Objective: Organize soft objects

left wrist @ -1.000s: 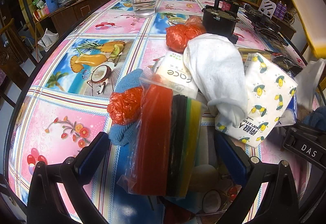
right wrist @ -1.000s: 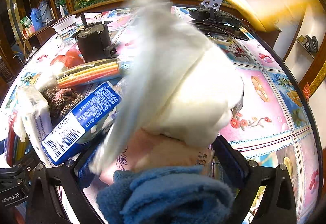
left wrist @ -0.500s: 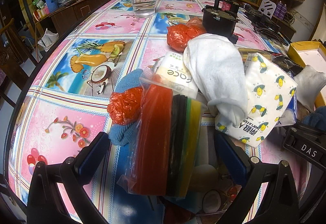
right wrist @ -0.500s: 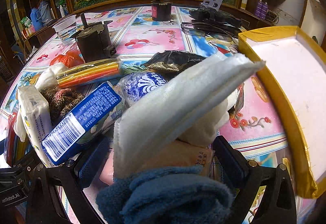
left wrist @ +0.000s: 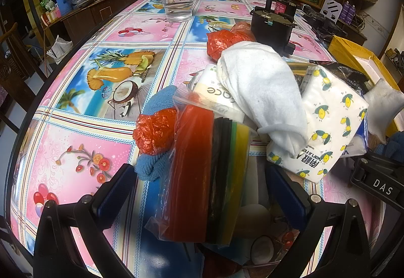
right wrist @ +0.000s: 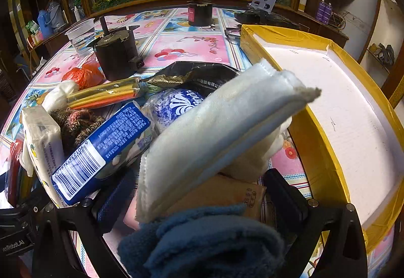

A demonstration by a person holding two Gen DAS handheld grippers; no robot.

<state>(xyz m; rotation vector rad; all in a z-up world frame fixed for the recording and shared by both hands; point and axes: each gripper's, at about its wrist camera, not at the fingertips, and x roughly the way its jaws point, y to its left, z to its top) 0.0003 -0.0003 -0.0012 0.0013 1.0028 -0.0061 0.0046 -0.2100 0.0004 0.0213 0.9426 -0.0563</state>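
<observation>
Right hand-held gripper (right wrist: 199, 198) has its jaws spread wide; a folded white cloth pad (right wrist: 217, 136) runs up from between them. Whether the pads actually pinch it I cannot tell, since a blue fleece cloth (right wrist: 202, 242) covers the base. The pad's long axis runs diagonally, lower-left to upper-right, and its free frayed corner pokes over the near wall of the yellow-taped box (right wrist: 318, 151), which has a white interior and sits on the right of the tabletop (right wrist: 192, 50). A cream soft bundle (right wrist: 255, 159) and a tan packet (right wrist: 227, 197) lie under the pad. Left of it, touching or nearly so: a blue barcode tissue pack (right wrist: 101, 151), a blue-white printed pack (right wrist: 174, 106), a brown knit item (right wrist: 75, 124), a black foil bag (right wrist: 197, 76), and a bag of coloured strips (right wrist: 106, 93). A black motor-like block (right wrist: 116, 55) and a clear plastic cup (right wrist: 80, 35) stand further back. Left hand-held gripper (left wrist: 199, 192) is open, with nothing clamped. A clear zip bag of red, black, green and yellow sheets (left wrist: 202, 164) lies lengthwise between its fingers, pointing away from the camera. A crumpled red plastic ball (left wrist: 155, 130) sits on a blue cloth (left wrist: 156, 106) just left of the bag. A white sock (left wrist: 262, 91) drapes across a lemon-print tissue pack (left wrist: 328, 121) on the right.
</observation>
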